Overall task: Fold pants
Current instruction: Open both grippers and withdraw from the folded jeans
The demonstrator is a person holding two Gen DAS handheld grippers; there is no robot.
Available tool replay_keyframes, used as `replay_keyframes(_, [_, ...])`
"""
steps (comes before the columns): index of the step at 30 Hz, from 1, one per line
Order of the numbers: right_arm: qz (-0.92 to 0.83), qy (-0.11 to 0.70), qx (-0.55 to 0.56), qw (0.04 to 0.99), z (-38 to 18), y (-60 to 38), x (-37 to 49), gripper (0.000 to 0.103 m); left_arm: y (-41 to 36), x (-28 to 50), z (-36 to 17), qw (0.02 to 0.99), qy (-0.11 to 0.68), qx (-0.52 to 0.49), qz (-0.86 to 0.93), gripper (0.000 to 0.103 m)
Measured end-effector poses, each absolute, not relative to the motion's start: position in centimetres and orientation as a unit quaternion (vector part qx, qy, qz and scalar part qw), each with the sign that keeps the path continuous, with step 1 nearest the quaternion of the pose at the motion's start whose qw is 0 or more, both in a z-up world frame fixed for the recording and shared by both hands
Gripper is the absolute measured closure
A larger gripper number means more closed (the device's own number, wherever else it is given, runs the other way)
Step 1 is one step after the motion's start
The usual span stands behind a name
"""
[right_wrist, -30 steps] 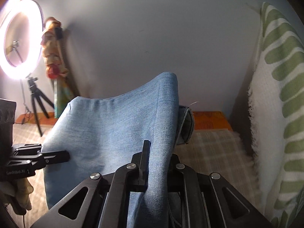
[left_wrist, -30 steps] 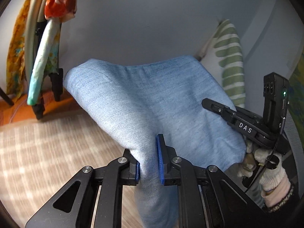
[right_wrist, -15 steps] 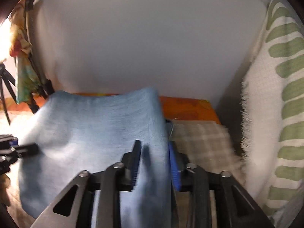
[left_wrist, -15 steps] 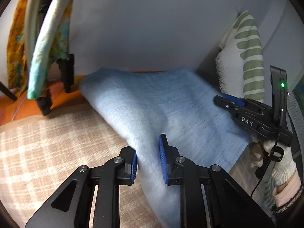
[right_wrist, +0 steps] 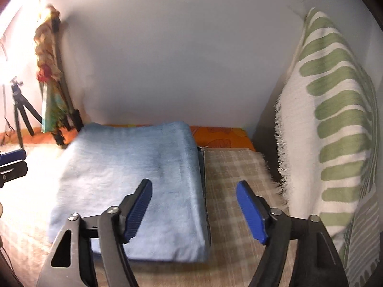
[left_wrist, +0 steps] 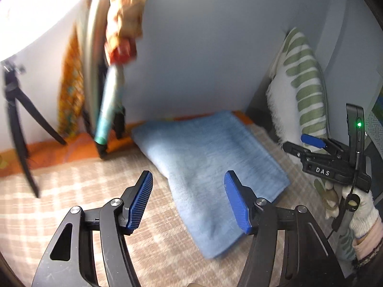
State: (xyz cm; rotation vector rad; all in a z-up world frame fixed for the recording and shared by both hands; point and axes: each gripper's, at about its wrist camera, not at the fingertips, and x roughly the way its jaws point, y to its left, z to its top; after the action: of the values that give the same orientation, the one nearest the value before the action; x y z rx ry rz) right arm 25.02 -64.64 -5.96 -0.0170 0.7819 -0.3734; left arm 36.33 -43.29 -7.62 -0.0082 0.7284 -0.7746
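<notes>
The pants (right_wrist: 134, 186) lie folded in a compact light-blue rectangle on the checked blanket (right_wrist: 234, 174), near the wall and beside the green-striped pillow (right_wrist: 335, 129). Both tools are free of the cloth: the left tongs (left_wrist: 189, 201) stand spread wide above the near edge of the bundle, and the right tongs (right_wrist: 194, 208) are likewise spread, straddling its right edge with nothing between the blue pads. The fold looks close to finished, so what remains is probably tidying. To do that well, I would lower one pad flat onto the top layer and press along the edge rather than pinch, since a pinch could lift the upper layer and undo the stack. The darker under-layer peeking out on the right side suggests squaring that edge first.
</notes>
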Motion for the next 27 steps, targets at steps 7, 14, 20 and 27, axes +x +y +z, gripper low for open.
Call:
replay_keyframes(7, [-0.177, 0.336, 0.001, 0.925, -2.5, -61.4, 20.1, 0.0, -40.0, 31.9, -4.0, 0.877, 0.31, 0.001, -0.366, 0.028])
replay_keyframes(14, [-0.16, 0.319, -0.012, 0.934, -0.2, -56.6, 16.0, 0.0, -37.3, 26.5, -2.1, 0.883, 0.284, 0.008, -0.373, 0.022])
replay_keyframes(20, [-0.162, 0.301, 0.016, 0.94, 0.7, -53.0, 11.4, 0.0, -35.0, 21.2, -1.3, 0.884, 0.259, 0.027, -0.388, 0.022])
replay_keyframes(27, [-0.175, 0.287, 0.01, 0.942, 0.8, -49.2, 6.5, 0.0, -31.5, 15.6, -2.1, 0.888, 0.236, 0.048, -0.392, 0.021])
